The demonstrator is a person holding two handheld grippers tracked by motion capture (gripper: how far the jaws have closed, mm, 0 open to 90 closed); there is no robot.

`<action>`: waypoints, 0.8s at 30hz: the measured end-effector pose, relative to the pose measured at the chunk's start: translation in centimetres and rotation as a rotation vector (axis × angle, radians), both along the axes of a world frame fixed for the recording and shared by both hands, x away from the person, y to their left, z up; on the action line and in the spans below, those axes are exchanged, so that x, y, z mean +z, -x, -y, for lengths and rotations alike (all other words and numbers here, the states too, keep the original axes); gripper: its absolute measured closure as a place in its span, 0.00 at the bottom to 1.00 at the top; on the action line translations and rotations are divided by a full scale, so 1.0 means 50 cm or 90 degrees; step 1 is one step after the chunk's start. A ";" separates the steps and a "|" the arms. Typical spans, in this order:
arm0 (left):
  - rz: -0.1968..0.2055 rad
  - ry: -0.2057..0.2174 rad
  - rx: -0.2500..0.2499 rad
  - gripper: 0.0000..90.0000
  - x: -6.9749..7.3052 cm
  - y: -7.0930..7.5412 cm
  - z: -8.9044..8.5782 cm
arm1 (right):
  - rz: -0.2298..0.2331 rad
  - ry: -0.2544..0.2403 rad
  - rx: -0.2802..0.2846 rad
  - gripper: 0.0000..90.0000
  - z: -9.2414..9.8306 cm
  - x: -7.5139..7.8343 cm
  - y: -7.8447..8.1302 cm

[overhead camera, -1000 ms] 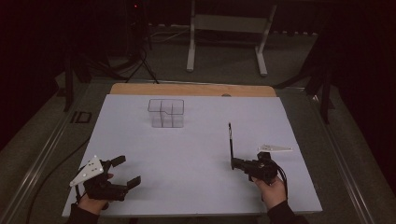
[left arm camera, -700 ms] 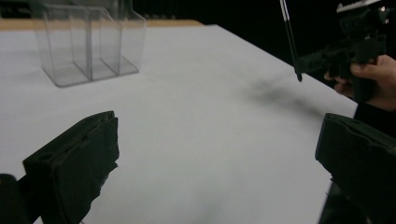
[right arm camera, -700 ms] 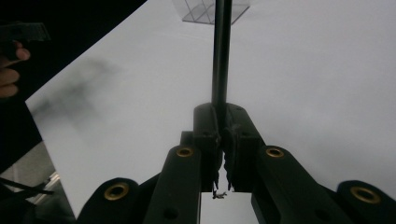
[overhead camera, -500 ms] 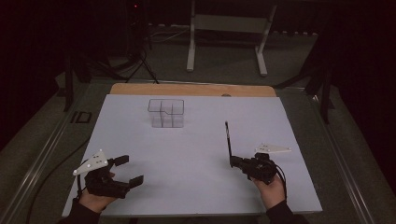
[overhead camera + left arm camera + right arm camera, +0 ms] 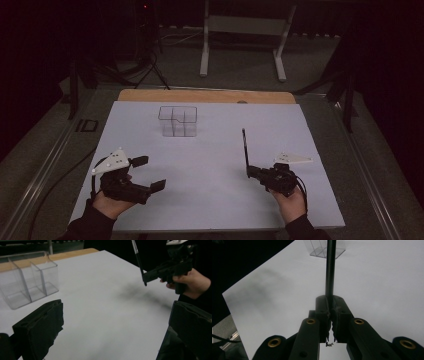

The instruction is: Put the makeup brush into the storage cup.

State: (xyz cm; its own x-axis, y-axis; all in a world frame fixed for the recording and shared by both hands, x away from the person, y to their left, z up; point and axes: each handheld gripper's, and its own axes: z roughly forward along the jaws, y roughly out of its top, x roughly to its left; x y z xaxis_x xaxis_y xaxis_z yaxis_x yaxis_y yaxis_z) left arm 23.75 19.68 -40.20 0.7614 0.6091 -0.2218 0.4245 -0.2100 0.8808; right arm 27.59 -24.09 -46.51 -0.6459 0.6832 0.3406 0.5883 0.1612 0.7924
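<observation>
Risk of slip: right gripper point(image 5: 248, 171), jaws clamped on thin black rod point(image 5: 245, 147) by its lower end, may miss clear plastic compartment box point(image 5: 178, 121), upper centre; left gripper point(image 5: 148, 173) open, empty.

The white table point(image 5: 210, 170) lay open between both hands. The clear compartment box point(image 5: 178, 121) stood at its far side. The upright black rod point(image 5: 245, 150) was the other obstruction.

No legible text, label or number on anything.
</observation>
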 end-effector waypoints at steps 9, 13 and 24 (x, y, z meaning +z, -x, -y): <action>0.014 -0.009 -0.014 0.02 0.041 -0.019 0.044 | 0.000 -0.004 0.006 0.93 -0.003 -0.001 -0.003; 0.019 -0.012 -0.023 0.02 0.060 -0.031 0.063 | 0.001 -0.003 0.006 0.93 -0.005 0.000 -0.003; 0.020 -0.028 -0.032 0.02 0.094 -0.063 0.116 | 0.007 0.002 0.007 0.93 -0.007 -0.001 -0.005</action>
State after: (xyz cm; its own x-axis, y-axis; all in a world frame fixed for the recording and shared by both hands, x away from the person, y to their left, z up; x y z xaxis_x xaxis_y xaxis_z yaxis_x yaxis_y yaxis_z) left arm 26.92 13.89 -35.50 0.7978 0.5781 -0.1712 0.3850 -0.2698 0.8826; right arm 27.83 -23.73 -46.57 -0.6572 0.6771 0.3311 0.5779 0.1708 0.7980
